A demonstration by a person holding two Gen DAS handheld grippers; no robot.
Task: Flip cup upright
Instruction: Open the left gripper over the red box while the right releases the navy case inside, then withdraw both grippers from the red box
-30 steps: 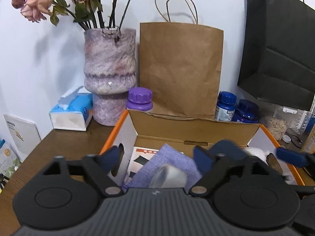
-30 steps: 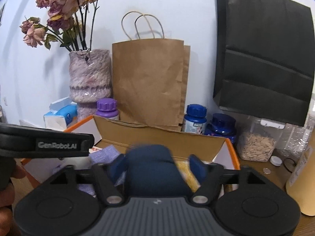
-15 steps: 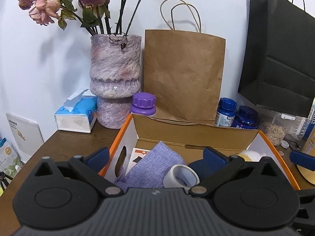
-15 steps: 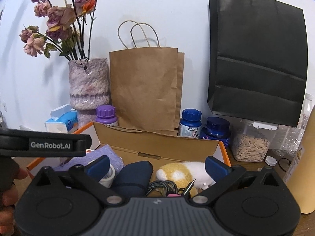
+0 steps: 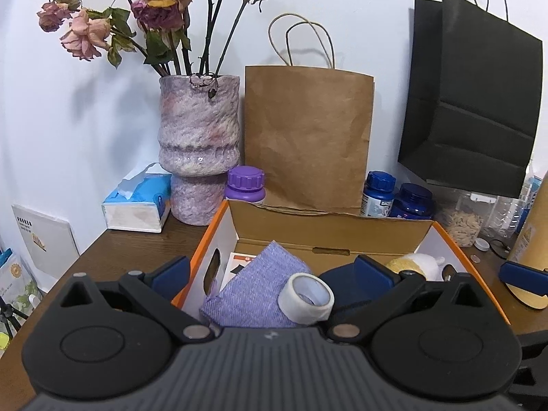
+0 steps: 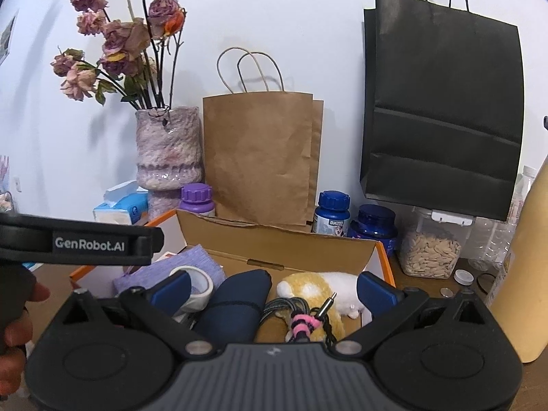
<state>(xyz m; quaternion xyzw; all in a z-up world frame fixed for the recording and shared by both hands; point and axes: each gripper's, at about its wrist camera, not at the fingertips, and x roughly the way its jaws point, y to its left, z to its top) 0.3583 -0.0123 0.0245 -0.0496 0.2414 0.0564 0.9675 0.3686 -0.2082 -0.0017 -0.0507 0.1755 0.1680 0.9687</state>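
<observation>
A small white cup (image 5: 306, 298) leans on a purple cloth (image 5: 260, 291) inside an orange-edged cardboard box (image 5: 211, 229). Its open mouth faces up and toward the back wall, somewhat tilted. My left gripper (image 5: 272, 272) is open, its blue fingers wide apart either side of the cup, with a gap on both sides. In the right wrist view the cup (image 6: 198, 287) is partly hidden by a finger of my right gripper (image 6: 274, 287), which is open above a dark blue bundle (image 6: 239, 303). A hand (image 6: 13, 311) holds the left gripper's body (image 6: 78, 244).
The box (image 6: 274, 241) also holds a yellow-white plush toy (image 6: 322, 282) and a braided cable (image 6: 301, 311). Behind it stand a vase of dried roses (image 5: 198, 144), a brown paper bag (image 5: 308, 137), a black bag (image 5: 472, 102), pill bottles (image 5: 376, 191), a tissue box (image 5: 137, 205) and a seed jar (image 6: 430, 250).
Both grippers have opened wide and drawn back and up. The right one let go of the dark blue bundle. The cup, earlier dim and low between the left fingers, now shows its mouth.
</observation>
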